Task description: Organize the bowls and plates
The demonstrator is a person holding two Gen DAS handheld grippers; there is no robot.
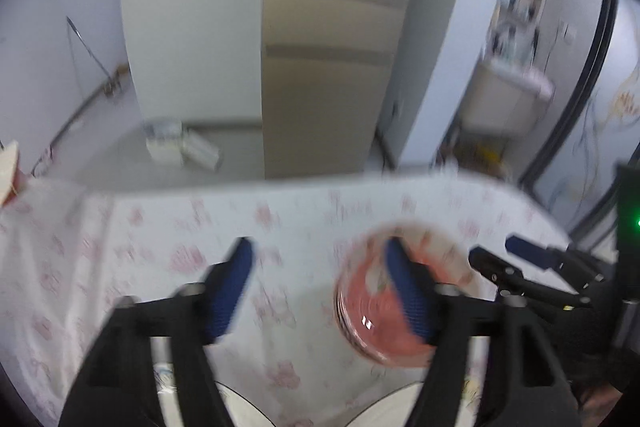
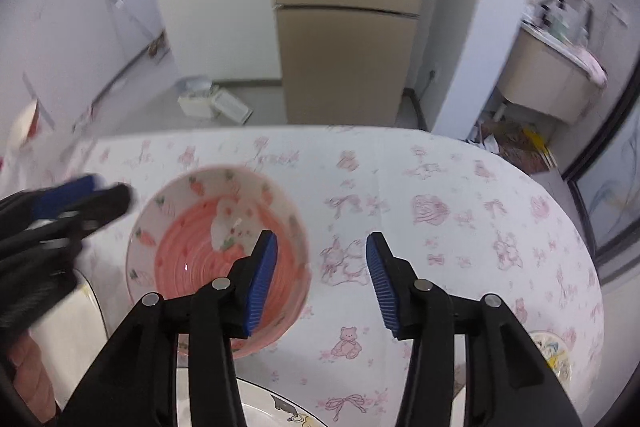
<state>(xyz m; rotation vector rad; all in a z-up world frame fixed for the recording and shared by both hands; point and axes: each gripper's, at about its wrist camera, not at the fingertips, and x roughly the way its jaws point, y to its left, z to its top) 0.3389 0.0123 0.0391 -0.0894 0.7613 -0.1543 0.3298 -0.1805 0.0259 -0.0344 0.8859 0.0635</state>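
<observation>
A pink bowl (image 2: 200, 251) with a carrot and rabbit print stands on the flower-print tablecloth (image 2: 440, 187). My right gripper (image 2: 322, 239) is open just above it. Its left finger hangs over the bowl's inside, its right finger is outside, and the near rim lies between them untouched. The left wrist view is blurred. There the bowl (image 1: 368, 311) lies partly behind the right finger of my left gripper (image 1: 318, 245), which stands wide open with only cloth between its pads. Each gripper shows in the other's view: the left gripper (image 2: 108, 189) left of the bowl, the right gripper (image 1: 494, 247) right of it.
White plates lie at the near edge: a cartoon-print plate (image 2: 280, 407), a plain plate (image 2: 84, 323) at the left, a small printed plate (image 2: 554, 351) at the right. The table's far edge (image 2: 320, 129) drops to the floor, with a beige fridge (image 2: 344, 47) beyond.
</observation>
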